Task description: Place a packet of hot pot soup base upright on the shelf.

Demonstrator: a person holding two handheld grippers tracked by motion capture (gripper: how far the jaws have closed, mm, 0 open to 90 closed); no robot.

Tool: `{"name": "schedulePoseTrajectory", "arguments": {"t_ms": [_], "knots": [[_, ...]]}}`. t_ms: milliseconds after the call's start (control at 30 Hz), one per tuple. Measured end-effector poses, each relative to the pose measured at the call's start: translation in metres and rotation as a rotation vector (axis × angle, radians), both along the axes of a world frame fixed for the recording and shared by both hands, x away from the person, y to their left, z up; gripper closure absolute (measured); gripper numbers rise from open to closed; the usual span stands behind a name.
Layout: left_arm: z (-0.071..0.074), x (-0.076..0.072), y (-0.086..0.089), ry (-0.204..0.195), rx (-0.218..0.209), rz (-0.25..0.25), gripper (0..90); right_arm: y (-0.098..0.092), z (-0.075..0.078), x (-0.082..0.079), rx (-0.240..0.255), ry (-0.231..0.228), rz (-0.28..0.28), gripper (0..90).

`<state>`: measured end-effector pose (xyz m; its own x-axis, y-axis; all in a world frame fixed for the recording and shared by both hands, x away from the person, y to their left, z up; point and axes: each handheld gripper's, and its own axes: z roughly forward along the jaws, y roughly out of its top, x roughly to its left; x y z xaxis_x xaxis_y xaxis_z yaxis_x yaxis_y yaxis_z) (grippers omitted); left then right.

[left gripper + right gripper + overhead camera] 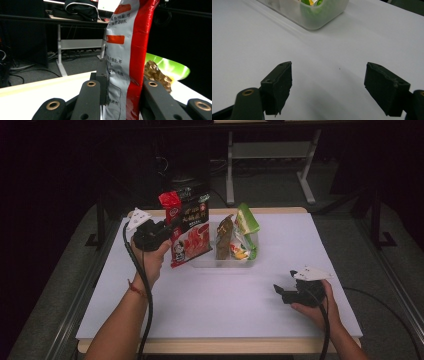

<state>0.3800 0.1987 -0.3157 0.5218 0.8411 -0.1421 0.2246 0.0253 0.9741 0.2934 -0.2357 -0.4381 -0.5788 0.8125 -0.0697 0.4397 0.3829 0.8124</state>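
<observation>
You saw the red-and-white snack bag (pixel 130 50) as glossy, creased plastic film. The container (pixel 317 15) was translucent frosted plastic. The right gripper (pixel 328 85) had matt black pads, rough at the edges. The table (pixel 280 290) was smooth, matt white.

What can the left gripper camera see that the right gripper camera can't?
Left gripper view: the red and white bag pinched in the left gripper, a crinkly gold packet, and a desk with a dark bag on it behind.

Right gripper view: the right gripper open over bare table, and the clear tub.

Both: the white table and a green packet.
</observation>
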Motion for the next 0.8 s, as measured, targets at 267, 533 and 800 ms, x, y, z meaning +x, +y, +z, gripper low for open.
{"name": "schedulePoseTrajectory", "arguments": {"t_ms": [267,533,800], "knots": [[-0.006,0.016,-0.018,0.006,0.016,0.08,75.5,0.0,0.0,-0.001,0.005,-0.002,0.007,21.6],[-0.002,0.028,-0.036,-0.017,0.064,0.146,75.6,-0.001,0.0,-0.002,0.012,-0.001,0.012,21.6],[0.002,0.035,-0.05,-0.046,0.133,0.206,75.6,-0.001,-0.001,-0.002,0.011,0.005,0.02,21.6]]}}
